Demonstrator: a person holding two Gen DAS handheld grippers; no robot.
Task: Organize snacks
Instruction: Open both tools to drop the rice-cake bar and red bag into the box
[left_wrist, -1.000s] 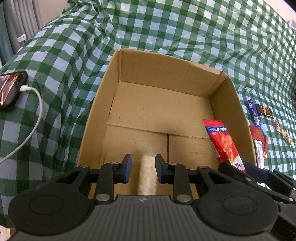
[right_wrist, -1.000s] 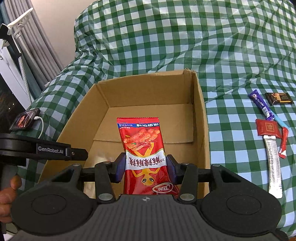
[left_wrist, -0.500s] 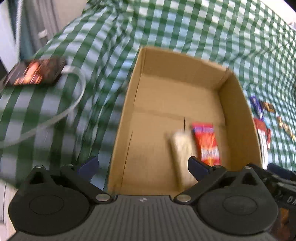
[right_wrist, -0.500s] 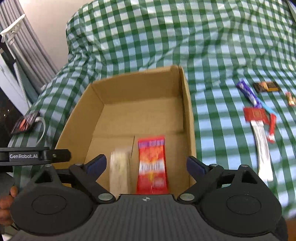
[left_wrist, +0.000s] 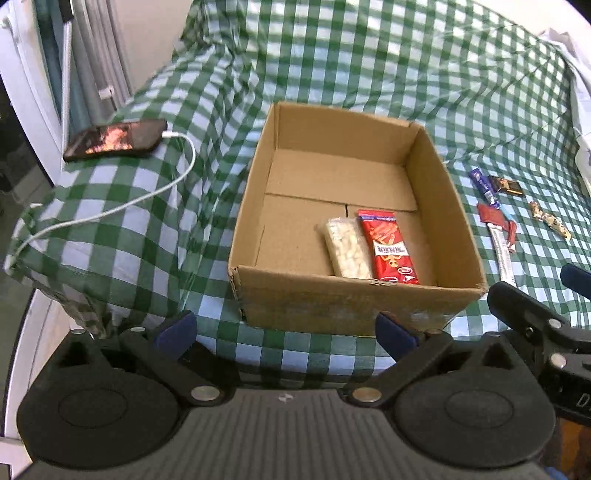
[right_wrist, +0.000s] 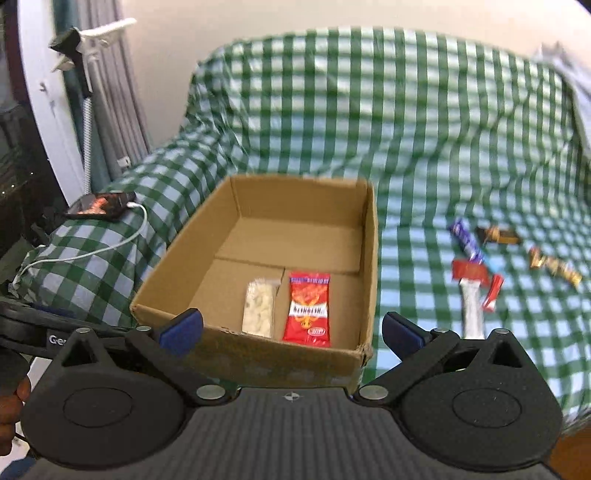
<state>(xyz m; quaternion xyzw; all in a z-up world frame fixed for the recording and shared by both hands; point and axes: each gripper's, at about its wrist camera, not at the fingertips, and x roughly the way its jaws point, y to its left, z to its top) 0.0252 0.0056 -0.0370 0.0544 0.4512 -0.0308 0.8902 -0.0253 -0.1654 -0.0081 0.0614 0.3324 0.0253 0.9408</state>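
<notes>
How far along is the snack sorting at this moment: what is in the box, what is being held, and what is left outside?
Done: a white snack pack and a red snack pack lie side by side in the cardboard box. In hand: nothing; the left tool is open and empty, and the right tool's jaws are opening with nothing between them. Left: several loose snacks lie on the checked cloth right of the box.

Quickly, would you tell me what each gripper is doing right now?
Left gripper: open, holding nothing.
Right gripper: jaws opening, holding nothing.
</notes>
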